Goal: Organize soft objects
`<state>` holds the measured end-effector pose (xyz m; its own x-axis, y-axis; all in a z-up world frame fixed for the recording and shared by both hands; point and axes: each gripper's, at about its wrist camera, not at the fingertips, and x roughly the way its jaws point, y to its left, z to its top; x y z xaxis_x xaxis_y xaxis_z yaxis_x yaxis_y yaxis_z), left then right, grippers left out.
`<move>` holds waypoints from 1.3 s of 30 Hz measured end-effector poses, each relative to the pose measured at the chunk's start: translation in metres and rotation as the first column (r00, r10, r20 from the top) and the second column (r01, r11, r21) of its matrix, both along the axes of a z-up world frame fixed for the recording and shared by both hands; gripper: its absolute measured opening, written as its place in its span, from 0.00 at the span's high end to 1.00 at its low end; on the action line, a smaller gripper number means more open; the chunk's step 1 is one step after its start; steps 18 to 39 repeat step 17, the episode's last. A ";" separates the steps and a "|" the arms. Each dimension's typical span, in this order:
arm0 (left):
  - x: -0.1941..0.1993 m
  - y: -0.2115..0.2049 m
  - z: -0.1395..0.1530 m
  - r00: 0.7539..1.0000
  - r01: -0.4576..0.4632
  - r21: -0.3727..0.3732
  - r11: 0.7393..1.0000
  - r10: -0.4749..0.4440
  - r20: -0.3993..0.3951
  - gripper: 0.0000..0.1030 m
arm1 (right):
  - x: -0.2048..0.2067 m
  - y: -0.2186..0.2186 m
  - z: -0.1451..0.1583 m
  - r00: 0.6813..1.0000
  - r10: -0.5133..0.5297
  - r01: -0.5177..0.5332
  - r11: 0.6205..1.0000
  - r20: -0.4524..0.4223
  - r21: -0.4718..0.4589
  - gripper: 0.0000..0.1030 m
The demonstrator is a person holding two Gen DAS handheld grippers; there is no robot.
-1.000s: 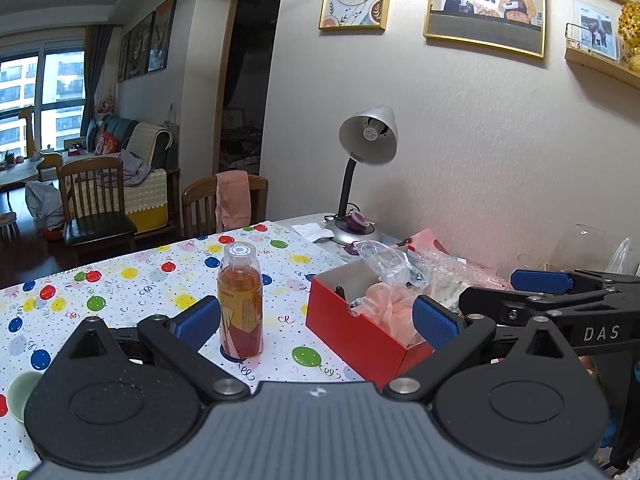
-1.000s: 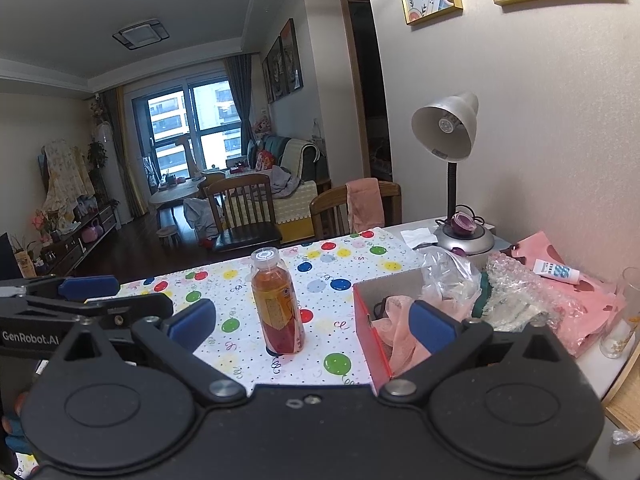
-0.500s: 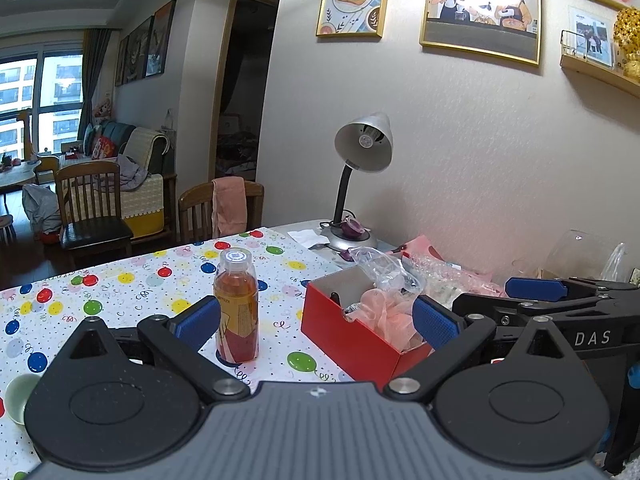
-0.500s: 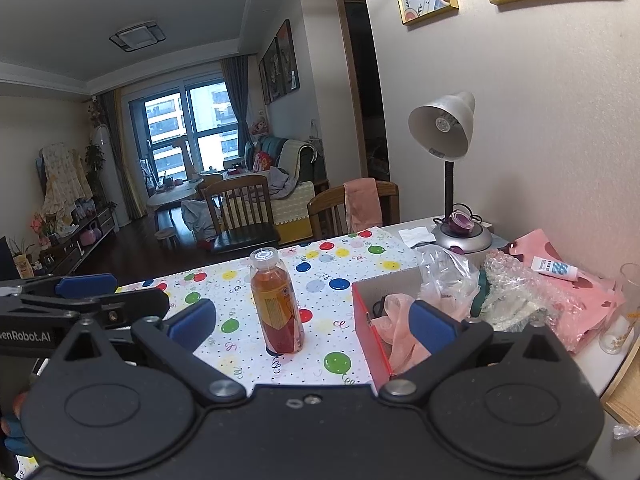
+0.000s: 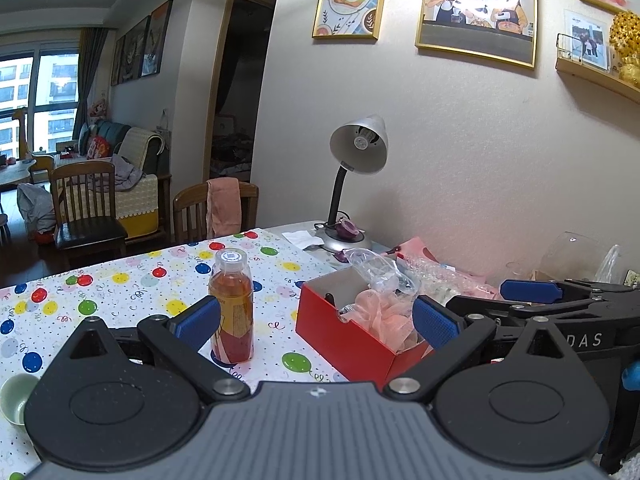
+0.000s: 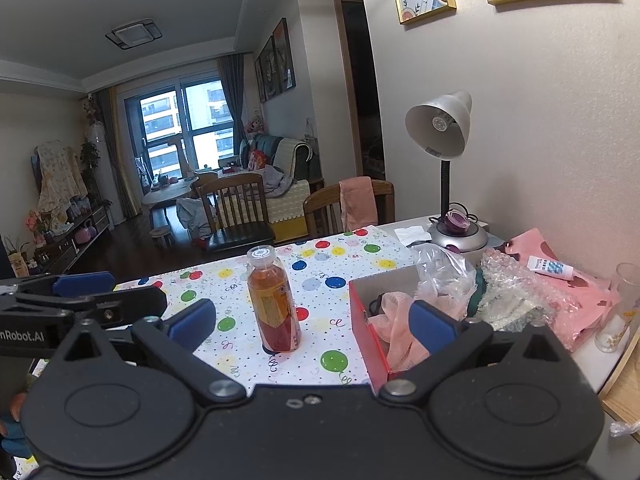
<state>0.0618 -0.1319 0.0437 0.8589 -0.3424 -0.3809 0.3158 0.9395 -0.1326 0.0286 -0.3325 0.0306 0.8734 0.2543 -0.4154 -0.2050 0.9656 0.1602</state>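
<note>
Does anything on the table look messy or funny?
Yes. The red box is overstuffed: pink fabric and a crumpled clear plastic bag stick up above its rim. Behind it, bubble wrap lies in a loose heap on pink paper. The bottle stands upright, with nothing spilled.

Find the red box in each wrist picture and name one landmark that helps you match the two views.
Left wrist: the red box sits right of centre, low, beside the right fingertip of the left hand-held gripper.
Right wrist: the red box sits right of centre, low, partly behind the right fingertip of the right hand-held gripper.
Shared landmark: the bottle stands left of the box in both.
</note>
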 end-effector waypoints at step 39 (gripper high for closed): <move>0.005 0.002 -0.003 1.000 -0.016 -0.006 1.000 0.016 -0.022 0.00 | -0.003 0.002 0.000 1.000 -0.009 0.009 1.000 -0.003 0.000 0.00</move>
